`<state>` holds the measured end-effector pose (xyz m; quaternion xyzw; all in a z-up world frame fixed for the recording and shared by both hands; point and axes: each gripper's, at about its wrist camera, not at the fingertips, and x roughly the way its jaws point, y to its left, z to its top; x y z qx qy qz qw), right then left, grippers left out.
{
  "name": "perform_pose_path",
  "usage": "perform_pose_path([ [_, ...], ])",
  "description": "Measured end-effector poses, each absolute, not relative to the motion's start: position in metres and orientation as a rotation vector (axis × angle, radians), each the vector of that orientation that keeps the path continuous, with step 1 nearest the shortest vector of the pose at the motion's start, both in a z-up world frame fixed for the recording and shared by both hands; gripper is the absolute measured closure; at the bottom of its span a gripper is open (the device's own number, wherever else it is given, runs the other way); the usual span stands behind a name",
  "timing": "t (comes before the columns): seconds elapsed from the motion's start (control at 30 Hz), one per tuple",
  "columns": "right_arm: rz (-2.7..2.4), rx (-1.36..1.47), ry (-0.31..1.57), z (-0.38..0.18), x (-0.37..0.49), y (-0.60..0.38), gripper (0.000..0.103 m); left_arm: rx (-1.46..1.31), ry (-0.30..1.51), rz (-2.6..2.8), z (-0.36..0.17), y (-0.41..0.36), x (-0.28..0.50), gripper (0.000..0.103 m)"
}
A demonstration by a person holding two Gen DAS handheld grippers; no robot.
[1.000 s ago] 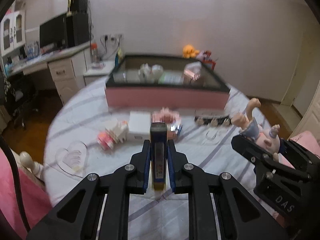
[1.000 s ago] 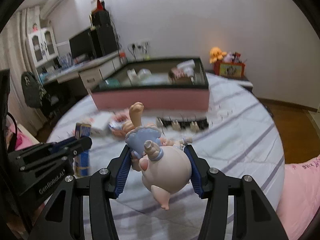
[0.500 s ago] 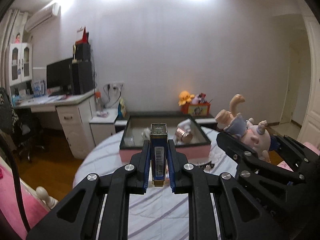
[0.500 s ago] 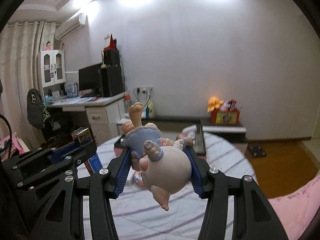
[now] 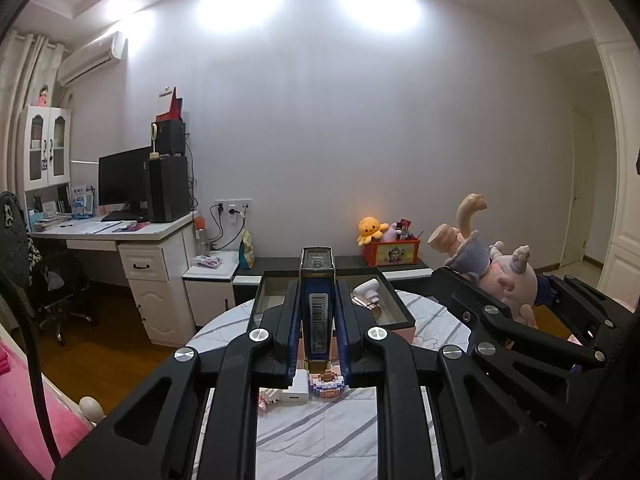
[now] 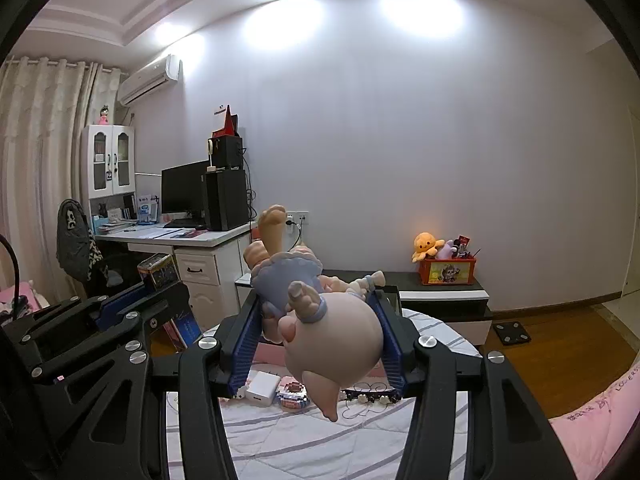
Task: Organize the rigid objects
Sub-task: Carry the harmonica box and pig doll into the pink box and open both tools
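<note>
- My left gripper [image 5: 317,320] is clamped on the slim blue box [image 5: 316,304]: stiff, light, flat sides grip securely.
- My right gripper [image 6: 320,340] squeezes the doll [image 6: 320,320] at its round, smooth body, which could slip.

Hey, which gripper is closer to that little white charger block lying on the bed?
Left, probably. The left gripper, clamping a blue box, hangs almost over the white charger block; the right gripper, gripping a doll, sits off to the side.
</note>
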<state>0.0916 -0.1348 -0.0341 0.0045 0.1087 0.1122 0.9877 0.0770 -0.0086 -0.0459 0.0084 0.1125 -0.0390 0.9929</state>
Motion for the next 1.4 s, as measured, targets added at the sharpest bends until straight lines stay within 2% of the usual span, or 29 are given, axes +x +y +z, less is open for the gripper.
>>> perform_pose_path([
  [0.43,0.234,0.006,0.216,-0.042,0.113,-0.138,0.048,0.047,0.23,-0.068,-0.047,-0.017,0.109,0.088],
  [0.7,0.219,-0.004,0.265,-0.048,0.184,-0.136,0.048,0.098,0.306,-0.078,-0.051,-0.023,0.207,0.088],
  [0.83,0.241,0.015,0.367,-0.061,0.243,-0.139,0.048,0.08,0.423,-0.092,-0.072,-0.02,0.279,0.088],
  [1.07,0.244,0.031,0.581,-0.115,0.337,-0.141,0.048,0.091,0.654,-0.104,-0.133,-0.018,0.374,0.088],
  [1.3,0.276,0.07,0.729,-0.16,0.369,-0.146,0.048,0.078,0.746,-0.083,-0.169,-0.017,0.401,0.087],
  [1.4,0.276,0.062,0.734,-0.163,0.372,-0.147,0.047,0.113,0.737,-0.051,-0.167,-0.02,0.4,0.082],
])
